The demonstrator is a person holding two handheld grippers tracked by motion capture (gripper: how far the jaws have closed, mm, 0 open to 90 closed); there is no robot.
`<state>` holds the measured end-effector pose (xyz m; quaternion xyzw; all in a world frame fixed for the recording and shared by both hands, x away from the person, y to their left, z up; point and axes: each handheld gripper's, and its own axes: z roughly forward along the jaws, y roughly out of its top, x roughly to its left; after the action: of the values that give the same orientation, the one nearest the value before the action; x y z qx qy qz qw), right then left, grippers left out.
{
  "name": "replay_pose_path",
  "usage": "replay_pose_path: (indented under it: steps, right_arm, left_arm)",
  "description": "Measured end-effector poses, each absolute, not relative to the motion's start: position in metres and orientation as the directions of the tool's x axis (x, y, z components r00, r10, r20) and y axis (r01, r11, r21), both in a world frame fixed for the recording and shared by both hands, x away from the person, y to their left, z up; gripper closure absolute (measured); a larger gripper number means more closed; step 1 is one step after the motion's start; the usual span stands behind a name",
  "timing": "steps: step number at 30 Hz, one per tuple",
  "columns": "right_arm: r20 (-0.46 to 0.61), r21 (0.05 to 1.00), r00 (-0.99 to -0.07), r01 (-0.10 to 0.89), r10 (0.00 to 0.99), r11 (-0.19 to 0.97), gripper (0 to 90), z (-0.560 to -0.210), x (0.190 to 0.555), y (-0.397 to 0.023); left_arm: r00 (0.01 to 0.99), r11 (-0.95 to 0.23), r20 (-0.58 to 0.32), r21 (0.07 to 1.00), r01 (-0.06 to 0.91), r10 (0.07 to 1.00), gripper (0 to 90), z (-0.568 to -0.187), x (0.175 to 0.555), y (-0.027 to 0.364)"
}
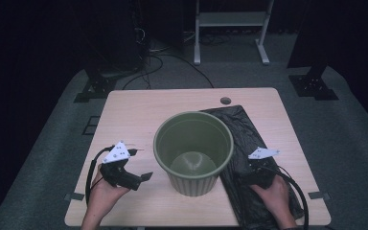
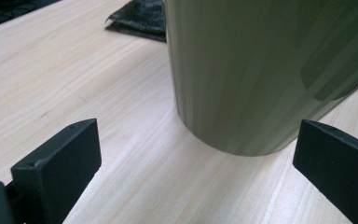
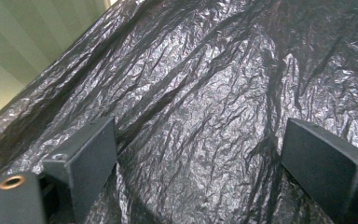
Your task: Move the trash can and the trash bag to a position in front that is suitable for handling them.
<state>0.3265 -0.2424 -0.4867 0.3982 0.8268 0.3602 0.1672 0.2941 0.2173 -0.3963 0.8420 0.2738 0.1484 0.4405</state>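
Green plastic bin (image 1: 193, 152) stands upright at the middle of the desk (image 1: 134, 110), open end up, nothing inside that I can see. Black plastic bag (image 1: 249, 158) lies flat and crumpled just to its right, one edge running under or against the bin's side (contact not resolvable from the high view).

Left gripper (image 1: 141, 177) is low over the desk left of the bin, fingers (image 2: 58, 163) spread wide with nothing between them. In the left gripper view the ribbed bin wall (image 2: 256, 70) stands just ahead, its base on bare wood.

Right gripper (image 1: 254, 168) is over the bag; fingers (image 3: 93, 158) wide apart, empty, with wrinkled film (image 3: 205, 116) directly beneath and a strip of bin wall at upper left.

Handling judgement:
- Bag: thin film, very light, limp, somewhat slippery. It will not hold shape, so pinch a raised fold or an edge, not the flat middle; layers may cling and come up together.
- Bin: light, stiff, smooth-sided, likely to slide or tip if nudged. The rim is the sensible hold for steadying.

Likely step in hand: right fingers close on a crease of the bag while the left stands ready at the bin.
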Motion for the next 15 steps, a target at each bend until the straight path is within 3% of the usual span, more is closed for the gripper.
replay_pose_path:
  steps: [15]
  right_arm:
    - [0.010,0.729,-0.627,0.538,0.779,0.424,9.2,-0.487,0.327,-0.242]
  left_arm:
    - [0.795,-0.456,-0.024,0.808,0.372,0.606,0.0,-0.440,0.302,0.221]
